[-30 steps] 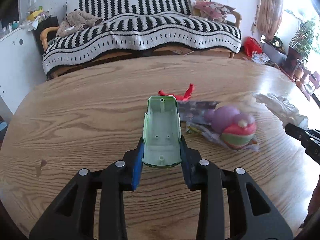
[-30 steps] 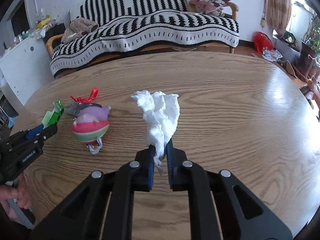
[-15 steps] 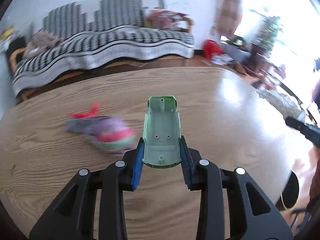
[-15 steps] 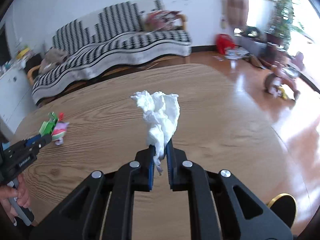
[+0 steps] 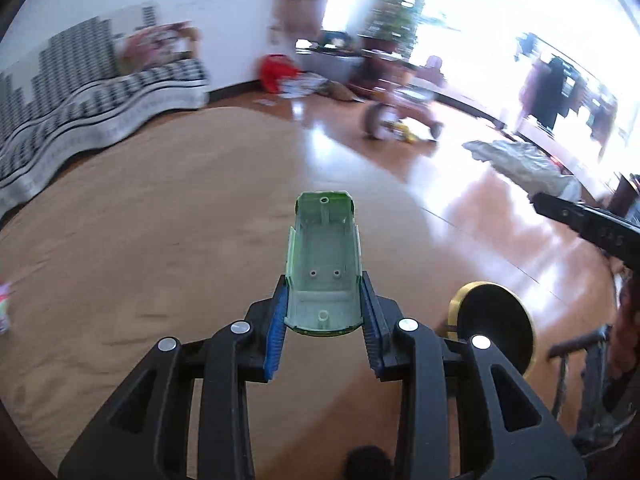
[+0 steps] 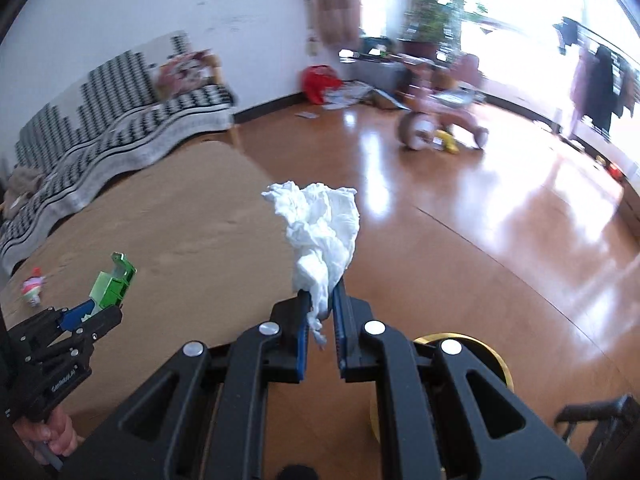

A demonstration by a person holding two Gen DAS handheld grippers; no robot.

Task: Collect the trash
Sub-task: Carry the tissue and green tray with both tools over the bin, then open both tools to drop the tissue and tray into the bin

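Both loads carried; landmark for all places = the round black bin with gold rim (image 5: 494,326), standing on the floor just off the table (image 5: 160,220) edge

Left hand-held gripper (image 5: 325,322): blue pads clamped on the flanks of a pale green plastic shell (image 5: 323,266), an open trough, hollow side up. Long axis of the shell runs straight ahead along the fingers, its far end sticking out well past the tips. Shell hangs over the table's edge; the bin mouth lies to its right and lower, near but not under it

Right hand-held gripper (image 6: 320,312): jaws pinched together on the lower tail of a crumpled white tissue (image 6: 320,232), the bulk of it standing up beyond the tips. In the right wrist view the bin (image 6: 472,360) shows just behind and right of the fingers, partly hidden by them. Judgement: this hand is the nearer of the two to the bin

Left behind on the table, well away from the bin: a small striped pink toy (image 6: 33,287) with wrapper scraps; too blurred to say more

Judgement: step in hand is carry-to-bin. The coming move turns on bringing each load over the mouth; the shell needs a shift rightward and its nose tipped down so its length drops in lengthwise, not across the rim. Tissue is light and may cling to the pads on release
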